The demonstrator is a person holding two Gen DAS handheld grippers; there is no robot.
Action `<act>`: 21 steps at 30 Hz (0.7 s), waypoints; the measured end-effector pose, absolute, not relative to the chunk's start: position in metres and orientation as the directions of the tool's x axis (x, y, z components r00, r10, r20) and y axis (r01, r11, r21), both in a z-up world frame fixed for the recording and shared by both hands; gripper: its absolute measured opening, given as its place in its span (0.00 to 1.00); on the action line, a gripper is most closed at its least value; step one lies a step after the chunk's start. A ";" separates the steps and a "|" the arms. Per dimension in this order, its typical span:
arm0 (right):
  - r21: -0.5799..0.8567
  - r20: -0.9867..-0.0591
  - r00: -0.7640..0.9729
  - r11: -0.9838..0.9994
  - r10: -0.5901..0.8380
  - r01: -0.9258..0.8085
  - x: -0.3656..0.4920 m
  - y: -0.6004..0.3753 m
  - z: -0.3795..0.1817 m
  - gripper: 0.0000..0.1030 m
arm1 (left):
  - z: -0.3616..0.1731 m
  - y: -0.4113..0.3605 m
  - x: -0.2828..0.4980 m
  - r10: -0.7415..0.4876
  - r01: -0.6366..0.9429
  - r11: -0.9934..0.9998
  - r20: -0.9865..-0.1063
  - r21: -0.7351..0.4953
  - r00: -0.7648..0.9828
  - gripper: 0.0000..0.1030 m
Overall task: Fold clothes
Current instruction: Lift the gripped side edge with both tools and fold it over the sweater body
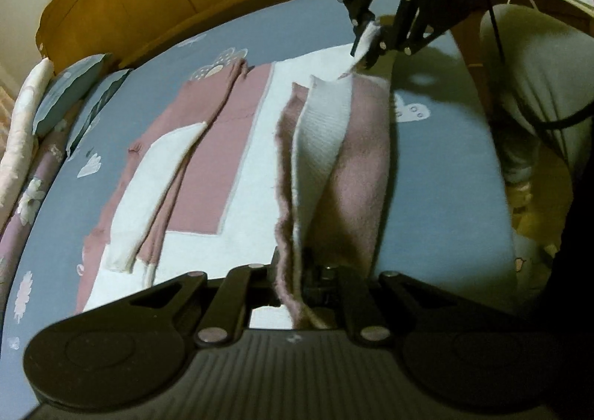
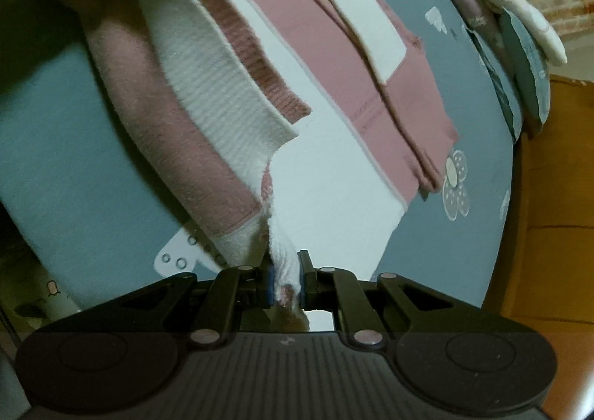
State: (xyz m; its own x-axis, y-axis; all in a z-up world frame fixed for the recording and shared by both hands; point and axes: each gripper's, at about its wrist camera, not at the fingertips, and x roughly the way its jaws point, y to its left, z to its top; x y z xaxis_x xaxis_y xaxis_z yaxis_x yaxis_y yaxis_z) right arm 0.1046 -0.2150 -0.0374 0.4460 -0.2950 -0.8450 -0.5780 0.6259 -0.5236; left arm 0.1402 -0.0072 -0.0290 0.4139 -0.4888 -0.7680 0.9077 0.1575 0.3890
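Both grippers pinched one side of a pink-and-white sweater [image 1: 237, 175] and held it up off the bed [image 1: 445, 197].

Nearest, the left gripper [image 1: 297, 294] was clenched on the pink edge; the right gripper [image 2: 286, 282] was clamped on a white ribbed corner. The raised flap stood between them. Beyond it, the rest of the sweater lay flat mid-bed, a sleeve folded across it, and pillows [image 1: 70, 97] lined the far edge.
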 end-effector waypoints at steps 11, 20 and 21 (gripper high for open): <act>-0.613 -0.780 0.571 0.499 -0.256 -0.613 0.143 -0.235 -0.027 0.12 | -0.013 -0.012 0.175 -0.389 0.830 0.287 -0.733 0.479 0.557 0.06; -0.704 -0.694 0.674 0.432 -0.252 -0.563 0.191 -0.230 -0.017 0.12 | -0.001 -0.011 0.223 -0.331 0.746 0.352 -0.670 0.566 0.664 0.06; -0.711 -0.686 0.683 0.427 -0.250 -0.559 0.198 -0.228 -0.016 0.12 | -0.001 -0.011 0.228 -0.324 0.738 0.363 -0.665 0.569 0.673 0.06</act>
